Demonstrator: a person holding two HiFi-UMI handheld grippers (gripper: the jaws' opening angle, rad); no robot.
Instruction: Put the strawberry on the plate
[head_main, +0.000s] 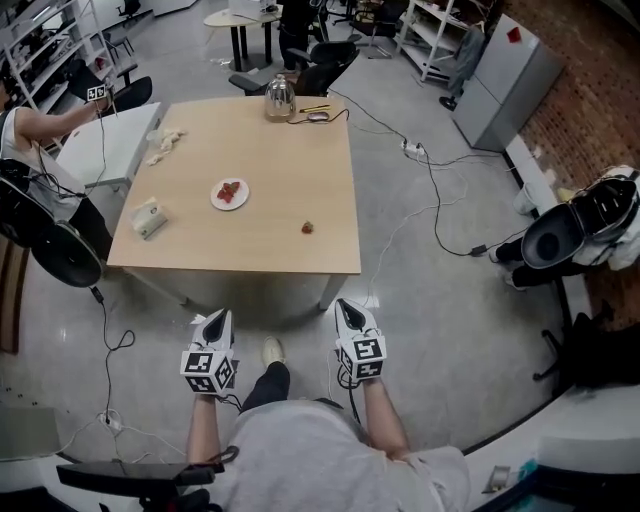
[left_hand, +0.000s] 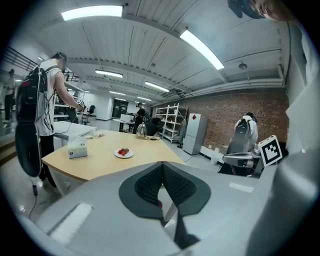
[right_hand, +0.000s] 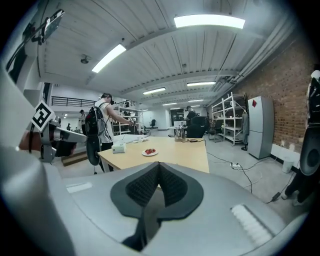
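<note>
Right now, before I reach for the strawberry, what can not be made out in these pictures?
Red pieces on the plate: head view, too small to count.
Pale items at the table's far corner: head view, too small to name.
Loose strawberry: right gripper view, unseen, probably behind the right gripper's tips.
Person at left: head view, cut by the picture's edge.

plate (head_main: 217, 198): 1 | loose strawberry (head_main: 308, 228): 1 | kettle (head_main: 279, 99): 1 | tissue box (head_main: 149, 218): 1
</note>
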